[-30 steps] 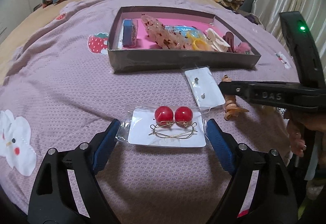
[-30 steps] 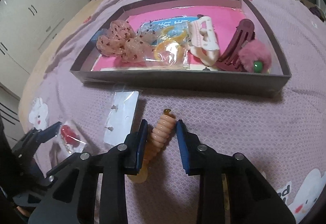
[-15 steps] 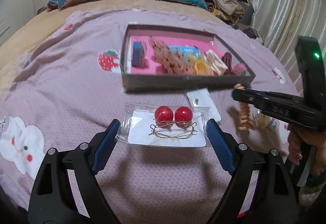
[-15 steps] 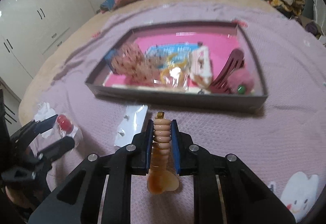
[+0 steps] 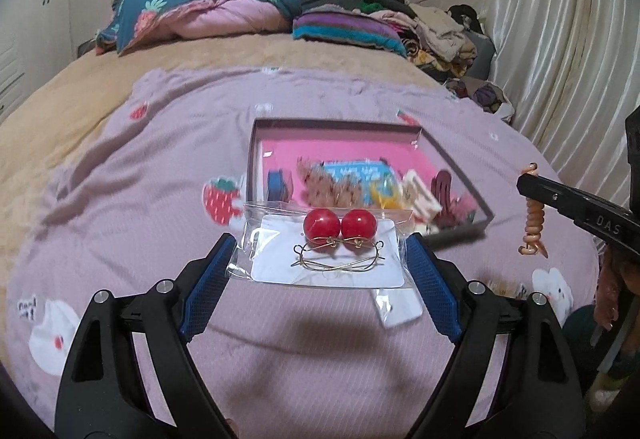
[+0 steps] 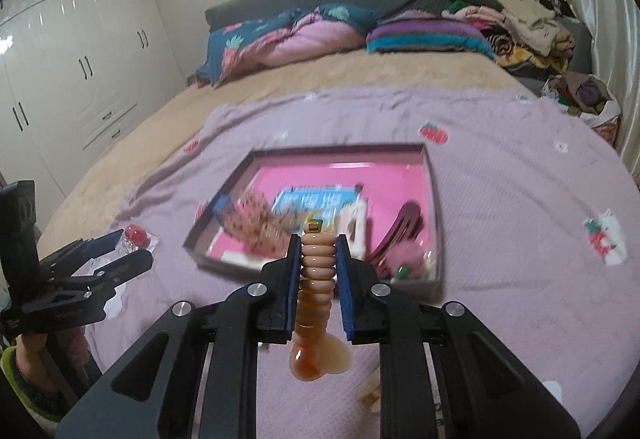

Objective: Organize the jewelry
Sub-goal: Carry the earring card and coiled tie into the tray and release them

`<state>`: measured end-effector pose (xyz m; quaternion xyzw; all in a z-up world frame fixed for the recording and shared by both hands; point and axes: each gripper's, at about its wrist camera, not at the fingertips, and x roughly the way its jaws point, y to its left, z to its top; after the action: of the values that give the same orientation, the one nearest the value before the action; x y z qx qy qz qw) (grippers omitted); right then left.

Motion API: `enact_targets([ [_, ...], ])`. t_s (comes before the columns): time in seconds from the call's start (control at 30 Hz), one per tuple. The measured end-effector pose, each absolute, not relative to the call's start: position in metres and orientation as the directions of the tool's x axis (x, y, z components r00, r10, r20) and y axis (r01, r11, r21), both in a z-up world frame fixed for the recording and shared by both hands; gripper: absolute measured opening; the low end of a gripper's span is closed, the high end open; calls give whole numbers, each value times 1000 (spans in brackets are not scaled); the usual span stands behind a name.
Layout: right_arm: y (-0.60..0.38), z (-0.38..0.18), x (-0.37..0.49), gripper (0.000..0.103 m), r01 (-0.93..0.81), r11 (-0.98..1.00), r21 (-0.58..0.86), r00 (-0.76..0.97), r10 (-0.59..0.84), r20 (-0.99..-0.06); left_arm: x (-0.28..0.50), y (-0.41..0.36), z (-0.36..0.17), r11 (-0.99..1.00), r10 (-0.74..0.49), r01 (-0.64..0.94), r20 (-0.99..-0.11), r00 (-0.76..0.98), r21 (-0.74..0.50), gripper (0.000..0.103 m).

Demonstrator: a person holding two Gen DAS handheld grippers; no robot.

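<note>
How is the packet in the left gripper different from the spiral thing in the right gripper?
The earring packet is flat, clear plastic over a white card with two red balls; the spiral tie is a bare peach coil. The packet lies level, held by its side edges, so the left gripper is wide; the tie hangs upright, and the right gripper is narrow. Both are held up off the blanket.

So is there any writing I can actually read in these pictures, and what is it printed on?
"DAS": on the side of the right gripper, seen from the left wrist camera.
Blue packet in the tray: print too blurred to read.
Purple blanket, dark lettering by a cartoon patch: too small and blurred to read.
</note>
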<state>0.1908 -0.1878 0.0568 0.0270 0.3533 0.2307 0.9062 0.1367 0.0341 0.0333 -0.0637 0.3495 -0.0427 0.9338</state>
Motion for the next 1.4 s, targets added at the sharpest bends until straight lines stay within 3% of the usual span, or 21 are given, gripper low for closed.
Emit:
enact_targets([
  [0.6,-193,85,224,16,-363,921,145,726,377,-575,187,12,43,987,-155,94,-626,764,-130,78],
  [1.4,-166,5,291,16,-296,948,114,643,286,-710,230,25,-25,988,-141,44,-726,673,-151,78],
])
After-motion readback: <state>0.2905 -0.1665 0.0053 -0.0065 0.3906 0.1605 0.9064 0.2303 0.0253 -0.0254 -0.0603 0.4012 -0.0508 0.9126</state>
